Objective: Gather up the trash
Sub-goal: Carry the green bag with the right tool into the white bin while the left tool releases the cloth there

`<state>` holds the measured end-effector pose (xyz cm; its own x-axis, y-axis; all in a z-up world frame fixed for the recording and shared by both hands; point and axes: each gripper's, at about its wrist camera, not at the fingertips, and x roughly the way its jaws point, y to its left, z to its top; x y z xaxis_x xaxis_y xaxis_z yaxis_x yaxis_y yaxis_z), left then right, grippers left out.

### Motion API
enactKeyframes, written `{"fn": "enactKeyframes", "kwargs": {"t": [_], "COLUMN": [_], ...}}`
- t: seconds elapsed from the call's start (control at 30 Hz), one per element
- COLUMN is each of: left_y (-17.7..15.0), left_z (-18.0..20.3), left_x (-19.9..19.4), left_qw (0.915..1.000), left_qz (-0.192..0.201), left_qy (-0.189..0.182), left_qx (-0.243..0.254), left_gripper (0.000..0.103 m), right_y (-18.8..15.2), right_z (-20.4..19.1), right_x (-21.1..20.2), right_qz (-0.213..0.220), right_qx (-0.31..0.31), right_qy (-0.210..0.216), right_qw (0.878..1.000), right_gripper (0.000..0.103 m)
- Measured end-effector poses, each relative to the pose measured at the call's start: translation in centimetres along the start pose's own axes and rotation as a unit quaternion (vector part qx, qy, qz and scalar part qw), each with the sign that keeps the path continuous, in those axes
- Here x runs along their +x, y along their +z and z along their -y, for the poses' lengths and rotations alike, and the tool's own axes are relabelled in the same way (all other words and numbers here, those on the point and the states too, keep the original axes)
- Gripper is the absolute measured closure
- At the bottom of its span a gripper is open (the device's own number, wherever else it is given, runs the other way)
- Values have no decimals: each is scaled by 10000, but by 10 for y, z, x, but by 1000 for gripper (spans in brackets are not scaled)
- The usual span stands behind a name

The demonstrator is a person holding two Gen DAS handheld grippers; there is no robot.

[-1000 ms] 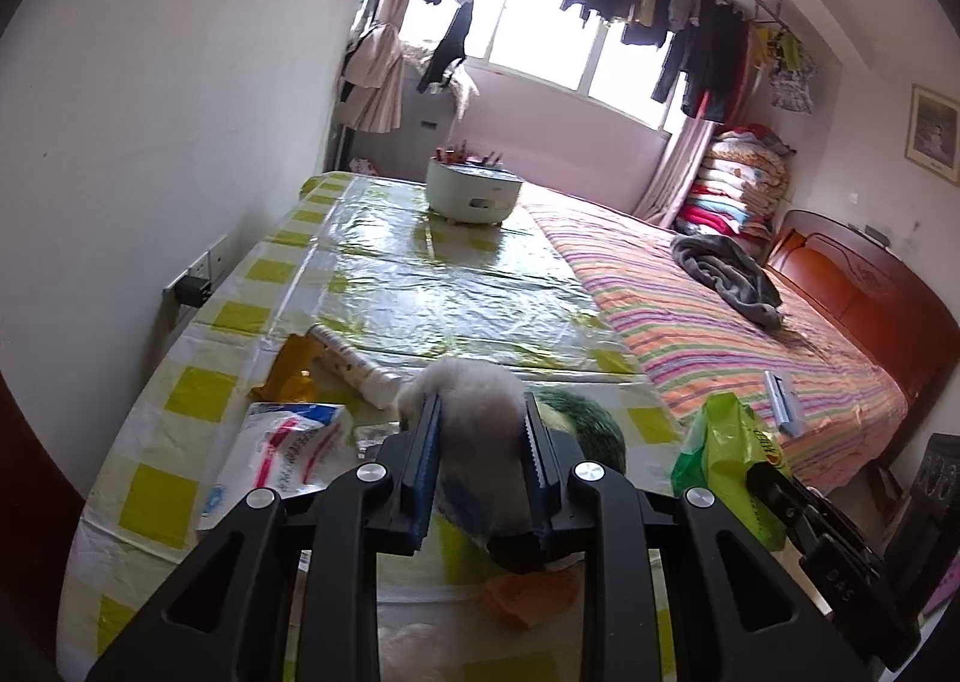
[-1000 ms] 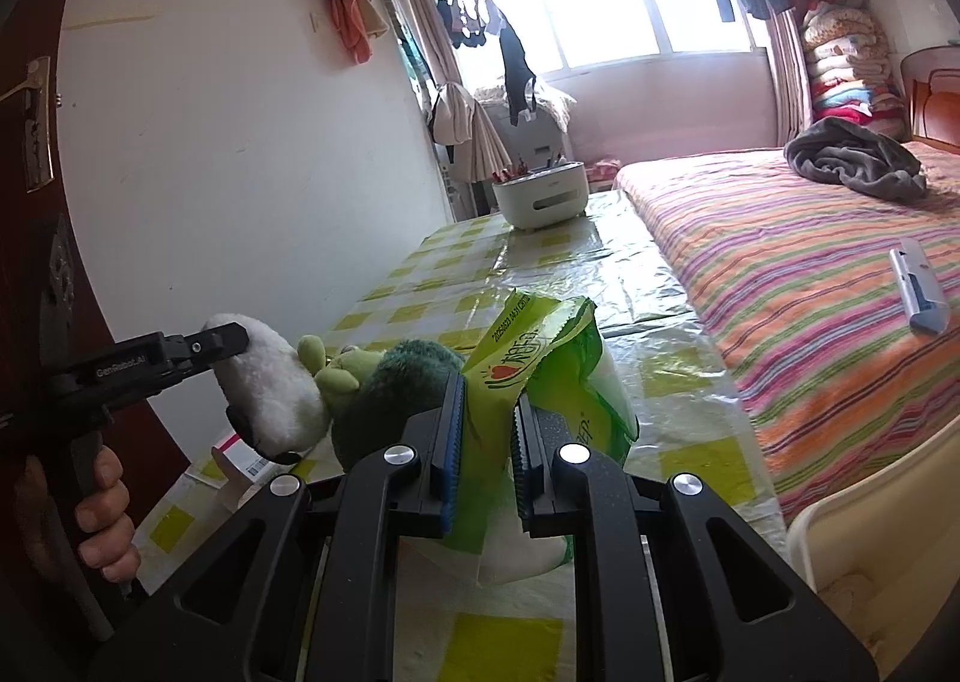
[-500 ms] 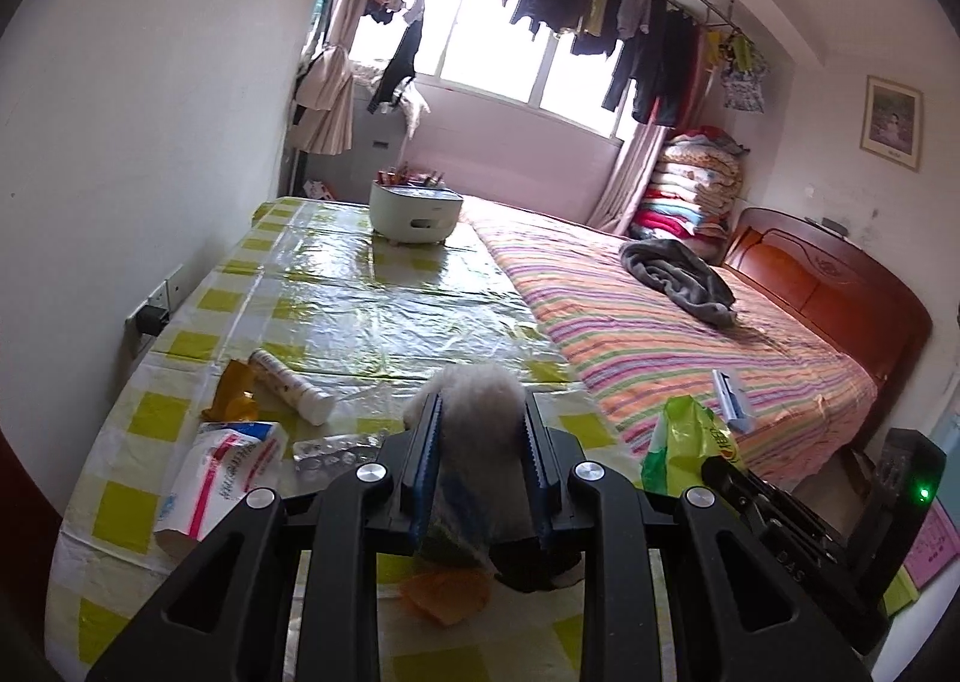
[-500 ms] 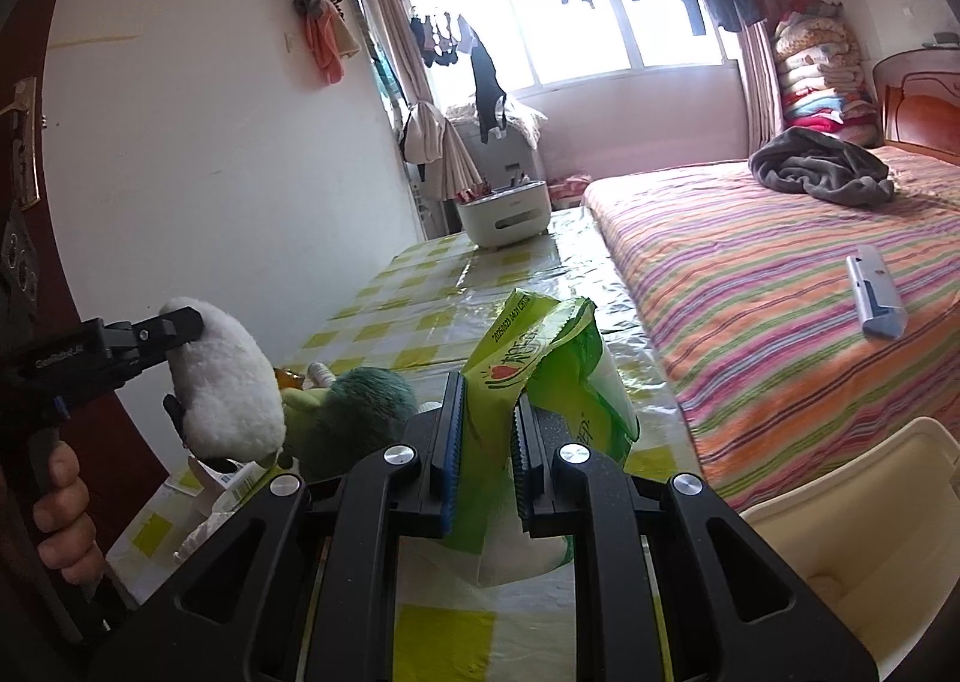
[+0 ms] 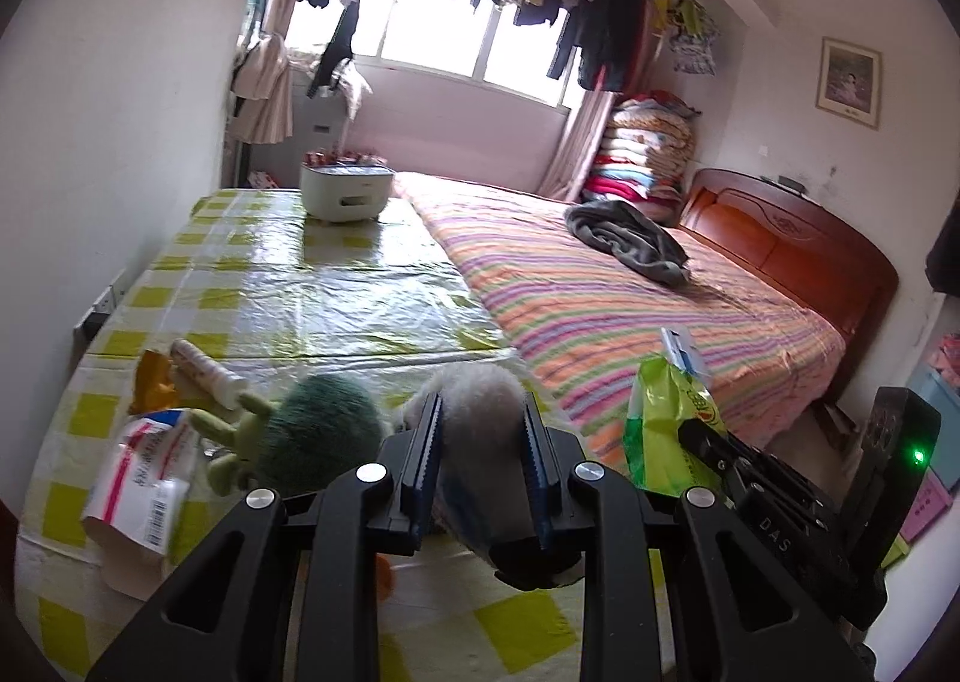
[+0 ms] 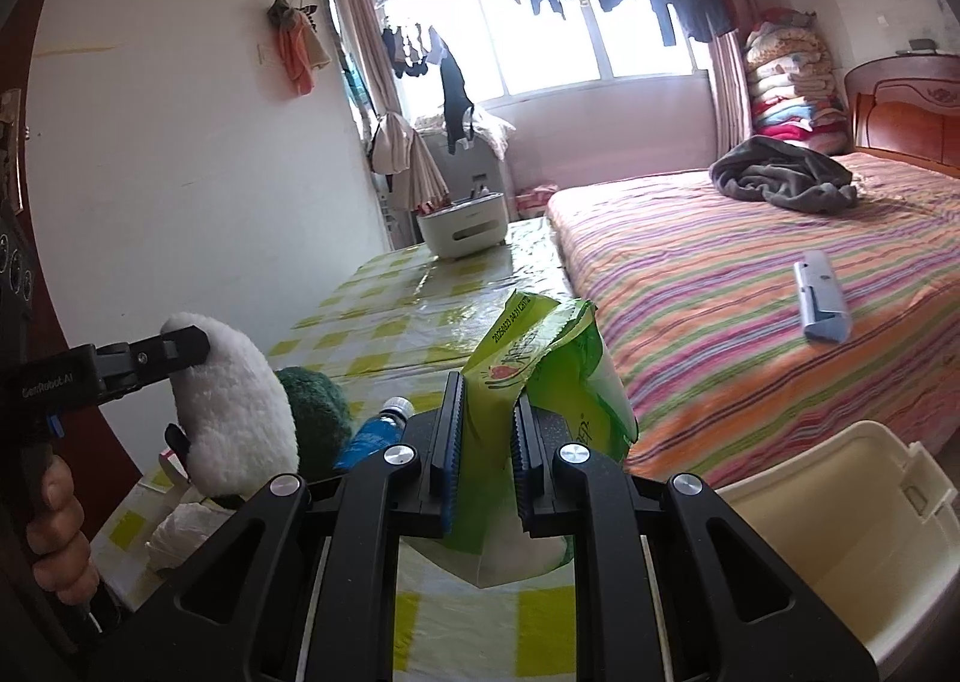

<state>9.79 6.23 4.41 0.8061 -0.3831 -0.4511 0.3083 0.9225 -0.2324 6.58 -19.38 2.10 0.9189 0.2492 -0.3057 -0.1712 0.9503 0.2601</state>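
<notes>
My left gripper [image 5: 480,466] is shut on a white fluffy plush toy [image 5: 474,406] and holds it above the table; the toy also shows in the right wrist view [image 6: 234,412]. My right gripper [image 6: 483,442] is shut on a green snack bag [image 6: 540,376], lifted over the table's near edge; the bag also shows in the left wrist view [image 5: 666,418]. A cream bin [image 6: 840,538] stands low at the right. A green plush toy [image 5: 324,430], a white and red packet [image 5: 144,466], a white tube [image 5: 207,373] and a yellow wrapper [image 5: 150,376] lie on the table.
The table with a yellow checked cloth [image 5: 312,286] runs along the left wall, with a white box [image 5: 345,193] at its far end. A striped bed [image 5: 630,292] lies to the right, with a grey garment [image 5: 624,238] and a blue-white case [image 6: 819,304]. A blue bottle [image 6: 372,433] lies by the green toy.
Both grippers have pulled back and to the right with their loads. The white toy is now apart from the green toy, and the cream bin has come further into the right wrist view.
</notes>
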Motion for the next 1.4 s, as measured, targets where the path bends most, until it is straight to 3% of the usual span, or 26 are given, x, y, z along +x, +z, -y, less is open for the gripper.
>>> {"fn": "enactKeyframes", "kwargs": {"t": [0.6,1.4], "left_y": [-22,-63], "left_z": [81,167], "left_x": [27,87], "left_qw": [9950,9768], "left_qz": [-446,-1215], "left_qy": [-701,-1491], "left_qx": [554,940], "left_gripper": [79,78], "right_y": [-1,-10], "right_z": [70,132], "right_x": [-42,-70], "right_qz": [132,168], "right_qx": [220,853], "right_qy": [-744,-1321], "right_qw": [9969,9874], "right_gripper": [89,85]}}
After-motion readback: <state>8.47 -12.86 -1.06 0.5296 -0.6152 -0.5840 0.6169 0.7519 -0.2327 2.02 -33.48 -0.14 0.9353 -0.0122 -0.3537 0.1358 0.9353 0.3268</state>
